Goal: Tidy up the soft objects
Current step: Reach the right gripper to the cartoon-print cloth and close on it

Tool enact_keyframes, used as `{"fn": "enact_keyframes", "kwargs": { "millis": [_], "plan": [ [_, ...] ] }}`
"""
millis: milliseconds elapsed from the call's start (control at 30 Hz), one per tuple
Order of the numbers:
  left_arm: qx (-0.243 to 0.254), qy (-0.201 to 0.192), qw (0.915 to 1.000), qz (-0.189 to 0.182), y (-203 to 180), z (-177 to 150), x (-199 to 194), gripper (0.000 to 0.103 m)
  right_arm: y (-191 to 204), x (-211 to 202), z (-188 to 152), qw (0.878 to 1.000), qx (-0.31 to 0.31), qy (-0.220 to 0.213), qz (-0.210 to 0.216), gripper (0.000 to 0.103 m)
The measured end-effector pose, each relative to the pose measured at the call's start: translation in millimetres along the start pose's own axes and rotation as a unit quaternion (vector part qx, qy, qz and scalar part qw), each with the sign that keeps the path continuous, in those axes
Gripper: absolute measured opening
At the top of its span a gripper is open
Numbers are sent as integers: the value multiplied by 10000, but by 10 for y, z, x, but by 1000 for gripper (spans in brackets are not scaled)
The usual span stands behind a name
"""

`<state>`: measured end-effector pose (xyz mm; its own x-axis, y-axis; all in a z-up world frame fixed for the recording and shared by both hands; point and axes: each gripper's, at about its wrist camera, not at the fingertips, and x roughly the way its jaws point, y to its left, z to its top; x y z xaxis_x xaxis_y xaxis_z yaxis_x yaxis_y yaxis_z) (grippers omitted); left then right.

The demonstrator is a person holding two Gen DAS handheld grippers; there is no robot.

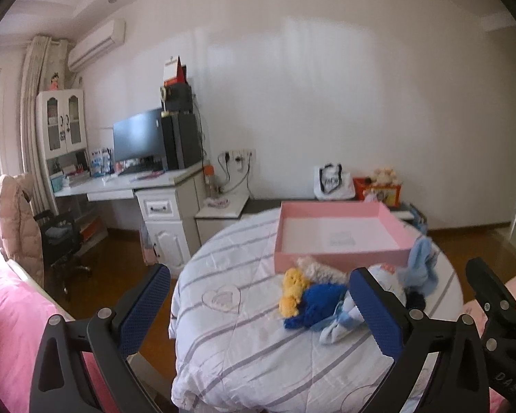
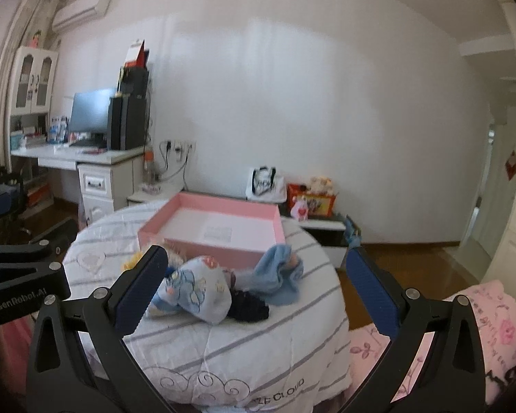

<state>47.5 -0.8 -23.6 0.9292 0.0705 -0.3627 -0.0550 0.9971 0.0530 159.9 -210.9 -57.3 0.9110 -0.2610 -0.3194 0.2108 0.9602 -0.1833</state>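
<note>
Soft pile sits on the striped quilt [image 2: 244,351], against the near wall of the pink box [image 2: 223,251]. Contents: printed pale-blue cloth [image 2: 196,292], light blue towel [image 2: 278,275], small dark item [image 2: 249,306], touching or overlapping. Left wrist view adds a yellow plush [image 1: 292,290], a blue knit piece [image 1: 318,304] and a cream plush [image 1: 321,268] on the pile's left side.

Judgement: all light, limp, compressible; nothing fragile. Cloth will drape and drag neighbours; best pinched at a raised fold. Plush takes a grip across the body.

Left gripper [image 1: 258,306] and right gripper [image 2: 254,289]: both wide open, empty, held above the quilt's near edge. Box empty.
</note>
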Motion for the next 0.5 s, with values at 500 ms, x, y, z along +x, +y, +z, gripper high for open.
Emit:
{"fn": "enact_keyframes", "kwargs": {
  "millis": [500],
  "plan": [
    [467,914,9947,36,-125,-141,717,103,129,738,-407,9929,-32,1147,315,103]
  ]
}}
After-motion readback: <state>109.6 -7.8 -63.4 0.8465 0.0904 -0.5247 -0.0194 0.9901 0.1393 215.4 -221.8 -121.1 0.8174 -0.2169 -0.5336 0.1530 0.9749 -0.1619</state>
